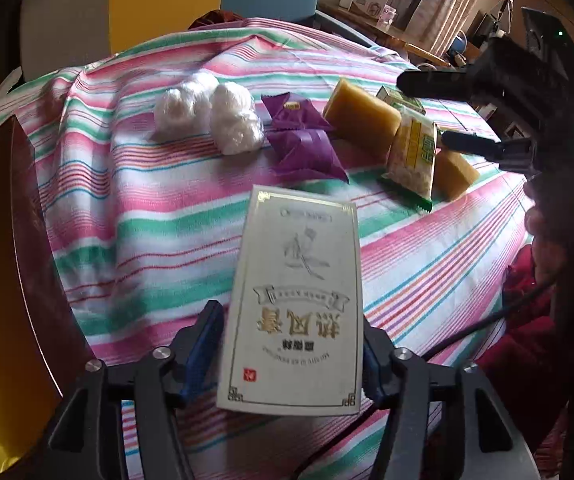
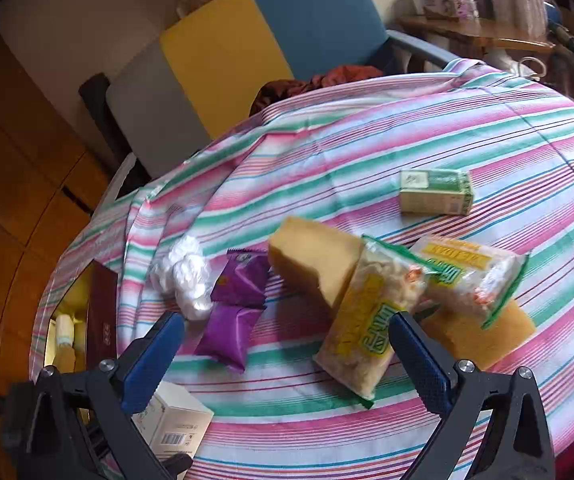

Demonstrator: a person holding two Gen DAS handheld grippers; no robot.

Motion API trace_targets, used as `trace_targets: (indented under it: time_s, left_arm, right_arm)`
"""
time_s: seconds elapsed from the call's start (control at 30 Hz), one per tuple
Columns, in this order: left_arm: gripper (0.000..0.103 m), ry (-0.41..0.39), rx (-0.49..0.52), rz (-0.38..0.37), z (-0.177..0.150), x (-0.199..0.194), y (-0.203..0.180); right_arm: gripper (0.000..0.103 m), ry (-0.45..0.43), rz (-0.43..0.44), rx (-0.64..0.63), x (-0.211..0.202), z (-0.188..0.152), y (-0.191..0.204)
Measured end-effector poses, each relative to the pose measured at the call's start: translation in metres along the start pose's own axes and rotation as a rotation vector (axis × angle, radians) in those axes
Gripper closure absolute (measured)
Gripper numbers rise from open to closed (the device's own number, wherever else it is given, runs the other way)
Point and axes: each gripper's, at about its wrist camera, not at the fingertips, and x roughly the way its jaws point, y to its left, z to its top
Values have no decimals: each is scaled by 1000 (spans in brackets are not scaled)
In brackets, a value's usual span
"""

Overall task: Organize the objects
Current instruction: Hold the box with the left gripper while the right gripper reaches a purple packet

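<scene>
In the left wrist view a white box with gold print (image 1: 293,304) lies on the striped cloth (image 1: 147,208) between the fingers of my left gripper (image 1: 289,344). The jaws stand open, with a thin gap showing at the left pad. Beyond it sit two white plastic balls (image 1: 207,112), purple packets (image 1: 303,136), two yellow sponge blocks (image 1: 361,118), a snack packet (image 1: 413,152) and a green box (image 1: 401,100). My right gripper (image 2: 287,332) hangs open and empty over the cloth, one snack packet (image 2: 367,328) lying just before its right finger. It also shows as the right gripper (image 1: 423,109) from the side.
A dark red box with a gold inside (image 1: 19,248) lies open at the left edge of the table. The white box (image 2: 175,424) shows low on the left in the right wrist view. A blue and yellow chair (image 2: 271,40) stands behind the table, and a wooden shelf (image 2: 475,36) at far right.
</scene>
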Motion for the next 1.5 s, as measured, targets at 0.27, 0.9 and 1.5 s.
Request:
trace_targets:
  time_s: [0.27, 0.9, 1.5]
  left_arm:
    - [36, -43, 2, -9, 1, 10, 6]
    - [28, -93, -31, -89, -3, 12, 12]
    - [28, -141, -53, -129, -13, 9, 19]
  right_arm:
    - [0, 154, 6, -128, 32, -16, 25]
    - [23, 290, -24, -110, 63, -25, 21]
    - [29, 265, -49, -24, 92, 3, 54]
